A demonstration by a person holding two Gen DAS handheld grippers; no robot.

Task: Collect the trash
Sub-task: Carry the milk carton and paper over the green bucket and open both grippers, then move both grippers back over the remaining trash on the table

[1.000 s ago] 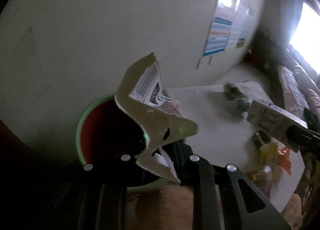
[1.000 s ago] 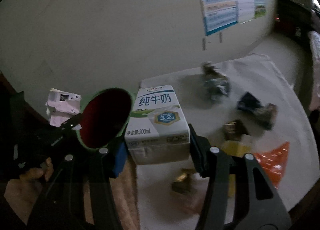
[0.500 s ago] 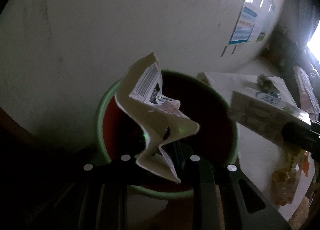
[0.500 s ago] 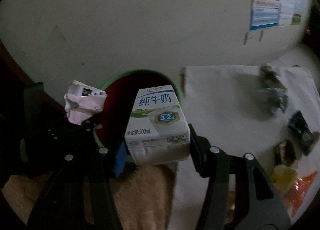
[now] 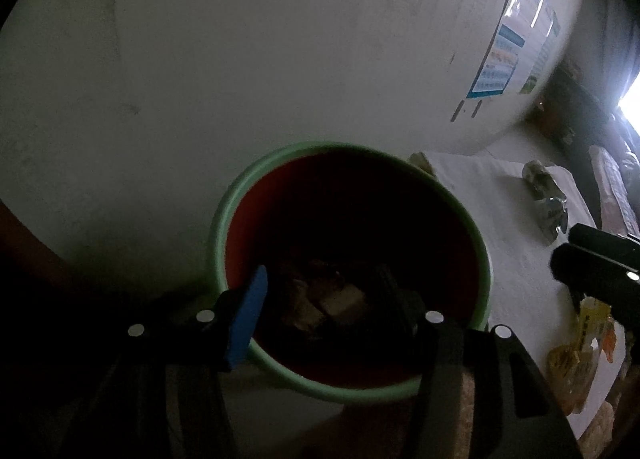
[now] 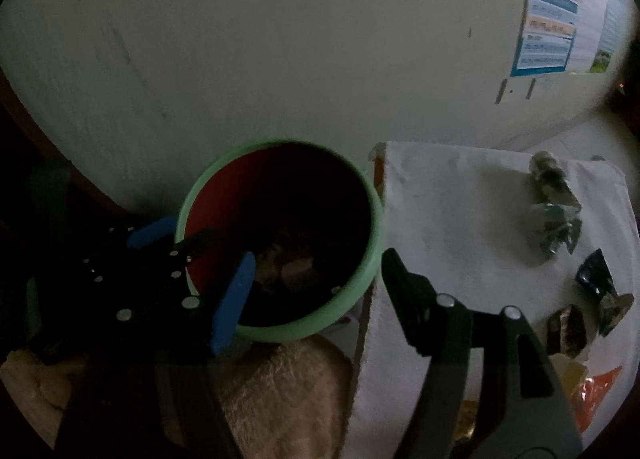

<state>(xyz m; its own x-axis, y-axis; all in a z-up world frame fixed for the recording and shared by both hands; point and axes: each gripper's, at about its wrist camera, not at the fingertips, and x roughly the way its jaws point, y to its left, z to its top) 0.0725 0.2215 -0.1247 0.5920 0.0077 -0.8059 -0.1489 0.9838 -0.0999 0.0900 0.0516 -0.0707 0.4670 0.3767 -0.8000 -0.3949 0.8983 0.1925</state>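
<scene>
You are holding both tools over the bin: the left tool and right tool are both opening with nothing between their jaws, and dim scraps are lying at the bin's bottom. More wrappers are waiting on the surface beside it. Swinging back carelessly, you are risking knocking the rim and tipping the bin, or clashing the two tools together.

The bin looks smooth matt plastic, green outside, red inside. A white cloth covers the worktop; crinkled glossy wrappers lie at its far edge. The wall is matt plaster.
</scene>
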